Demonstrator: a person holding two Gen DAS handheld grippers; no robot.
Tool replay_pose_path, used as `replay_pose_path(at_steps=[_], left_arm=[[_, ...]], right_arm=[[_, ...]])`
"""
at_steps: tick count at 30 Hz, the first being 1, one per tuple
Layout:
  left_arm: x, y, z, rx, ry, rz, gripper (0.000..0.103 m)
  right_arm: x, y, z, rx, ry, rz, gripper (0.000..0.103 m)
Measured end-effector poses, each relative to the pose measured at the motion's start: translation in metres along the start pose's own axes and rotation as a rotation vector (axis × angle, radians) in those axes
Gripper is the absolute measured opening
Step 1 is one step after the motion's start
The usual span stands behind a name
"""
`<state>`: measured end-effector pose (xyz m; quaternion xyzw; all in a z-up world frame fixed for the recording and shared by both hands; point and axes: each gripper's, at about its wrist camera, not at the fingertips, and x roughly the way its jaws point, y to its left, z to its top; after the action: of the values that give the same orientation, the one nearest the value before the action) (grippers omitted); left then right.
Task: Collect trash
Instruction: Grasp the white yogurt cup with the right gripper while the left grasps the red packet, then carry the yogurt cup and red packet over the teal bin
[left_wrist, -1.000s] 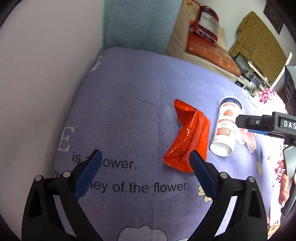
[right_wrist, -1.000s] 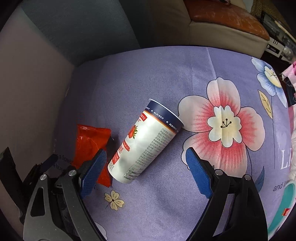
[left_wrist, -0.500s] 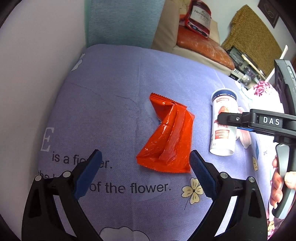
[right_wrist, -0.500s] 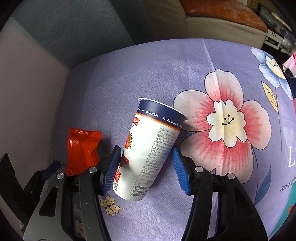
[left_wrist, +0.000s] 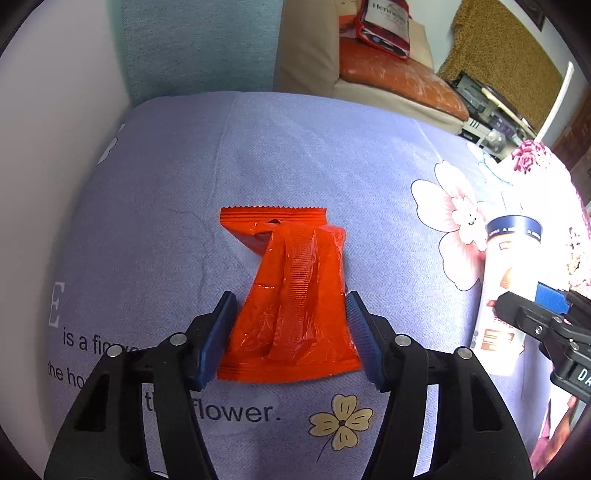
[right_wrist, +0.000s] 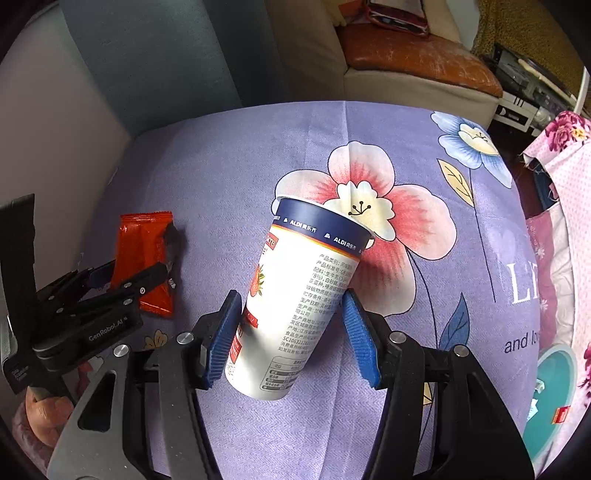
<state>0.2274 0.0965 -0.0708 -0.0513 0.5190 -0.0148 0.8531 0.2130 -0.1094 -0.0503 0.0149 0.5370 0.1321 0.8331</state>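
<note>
A wide purple sheet (left_wrist: 295, 155) with big printed flowers and lines of black text covers the whole surface, and it is seen in both views. Behind it a beige sofa (right_wrist: 406, 85) with an orange cushion (left_wrist: 399, 79) is placed, and a teal fabric panel (left_wrist: 199, 48) stands against a pale wall. On the sheet two pieces of trash are found, lying near each other. The bigger one is a white cup (right_wrist: 295, 295) with a dark blue rim band and a red strawberry picture; it lies on its side, with the rim pointing away, over a pink printed flower. The right gripper (right_wrist: 290, 334) is set around its body, and both blue pads (right_wrist: 221, 336) appear to touch the cup sides, so the cup is gripped. The smaller one is an orange wrapper (left_wrist: 291, 295), crumpled and folded, with a toothed sealed edge on the far end; it lies flat on the sheet. The left gripper (left_wrist: 290, 334) is placed around its near half, half closed, with the pads just beside the wrapper edges; whether they press it cannot be told.
</note>
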Motion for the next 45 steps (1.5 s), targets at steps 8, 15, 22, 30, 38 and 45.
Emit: replay_pose_path(at_steps=[8, 15, 22, 30, 38, 45], left_arm=[[-0.011, -0.019, -0.014, 0.018, -0.027, 0.029, 0.045], [-0.027, -0.048, -0.032, 0.038, -0.021, -0.025, 0.044], [-0.044, -0.093, -0.06, 0.082, -0.003, -0.086, 0.045], [-0.064, -0.152, -0.094, 0.161, 0.01, -0.131, 0.045], [-0.077, -0.215, -0.124, 0.282, 0.021, -0.117, 0.045], [-0.083, -0.27, -0.14, 0.373, 0.019, -0.12, 0.045]], right_arm=[[-0.013, -0.012, -0.025, -0.003, -0.021, 0.006, 0.054], [-0.035, -0.042, -0.05, 0.045, -0.048, 0.013, 0.054], [-0.06, -0.088, -0.09, 0.152, -0.061, 0.032, 0.054], [-0.091, -0.135, -0.14, 0.25, -0.099, 0.034, 0.054], [-0.119, -0.169, -0.173, 0.298, -0.176, 0.025, 0.054], [-0.142, -0.206, -0.196, 0.343, -0.235, 0.012, 0.054]])
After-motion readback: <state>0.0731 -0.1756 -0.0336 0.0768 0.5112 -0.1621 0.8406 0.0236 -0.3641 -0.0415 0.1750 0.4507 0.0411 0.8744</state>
